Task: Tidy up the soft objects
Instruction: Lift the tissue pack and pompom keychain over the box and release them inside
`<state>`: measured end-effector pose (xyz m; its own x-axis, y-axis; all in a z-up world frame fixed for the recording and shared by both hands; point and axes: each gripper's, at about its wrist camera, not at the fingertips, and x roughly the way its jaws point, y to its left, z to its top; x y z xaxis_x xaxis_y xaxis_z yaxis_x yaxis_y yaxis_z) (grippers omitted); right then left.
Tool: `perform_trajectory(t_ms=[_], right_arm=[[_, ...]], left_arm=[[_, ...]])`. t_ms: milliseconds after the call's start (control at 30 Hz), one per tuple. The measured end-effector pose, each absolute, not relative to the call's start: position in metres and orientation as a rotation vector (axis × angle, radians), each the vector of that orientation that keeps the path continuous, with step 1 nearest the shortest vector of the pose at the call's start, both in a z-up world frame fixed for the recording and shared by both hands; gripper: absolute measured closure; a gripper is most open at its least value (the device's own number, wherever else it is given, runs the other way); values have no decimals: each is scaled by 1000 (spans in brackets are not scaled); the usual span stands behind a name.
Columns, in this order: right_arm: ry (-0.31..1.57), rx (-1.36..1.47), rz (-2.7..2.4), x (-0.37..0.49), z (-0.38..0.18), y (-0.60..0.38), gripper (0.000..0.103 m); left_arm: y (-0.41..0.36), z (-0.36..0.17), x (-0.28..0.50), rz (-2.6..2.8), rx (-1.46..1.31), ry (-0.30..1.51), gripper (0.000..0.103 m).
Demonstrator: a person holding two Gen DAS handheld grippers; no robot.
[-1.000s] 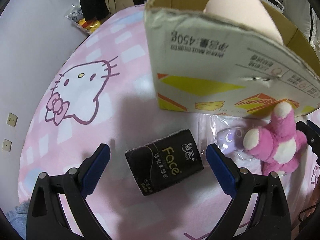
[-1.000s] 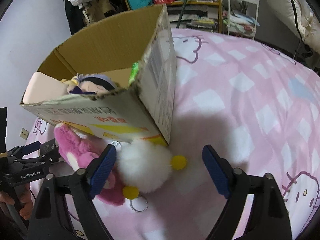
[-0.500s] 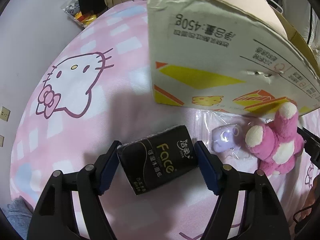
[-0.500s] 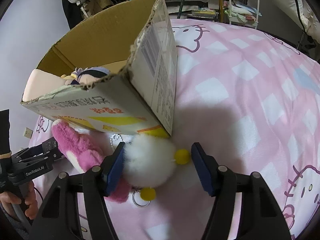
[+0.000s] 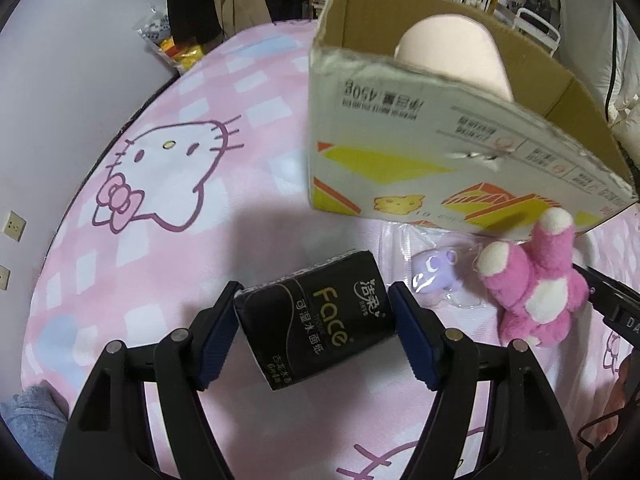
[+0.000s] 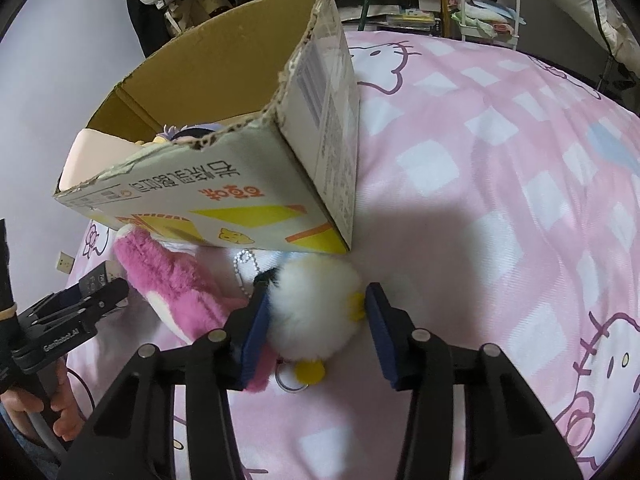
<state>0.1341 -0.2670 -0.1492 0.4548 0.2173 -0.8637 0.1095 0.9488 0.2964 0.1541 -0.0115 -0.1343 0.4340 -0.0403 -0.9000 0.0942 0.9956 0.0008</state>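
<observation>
Left tool (image 5: 314, 316) clamps tissue pack (image 5: 316, 320); right tool (image 6: 316, 316), closing, squeezes white plush (image 6: 316, 312) at box (image 6: 280, 184) corner.

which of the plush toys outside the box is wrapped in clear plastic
The small purple plush, lying between the black tissue pack and the pink plush; the others are bare.

Black tissue pack (image 5: 316, 316) with gold lettering sits on a pink bedspread (image 5: 192, 240) checked in white and pale blue, printed with cartoon cats. The cardboard box (image 5: 440, 152) shows yellow and orange shapes. There's a pink-and-white plush (image 5: 532, 288), and a white fluffy toy (image 6: 316, 312) with yellow bits.
</observation>
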Motion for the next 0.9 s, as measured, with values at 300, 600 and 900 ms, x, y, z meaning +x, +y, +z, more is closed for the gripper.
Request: perform_trajectory(t_ms=[300, 600, 900], right_arm=[[1080, 368, 69, 129, -150, -273, 53], [1075, 393, 61, 126, -152, -279, 53], [1066, 414, 65, 128, -152, -282, 52]], left_arm=[[-11, -118, 137, -93, 61, 1052, 30], [-7, -103, 124, -81, 45, 988, 30], [-12, -82, 109, -90, 75, 906, 30]])
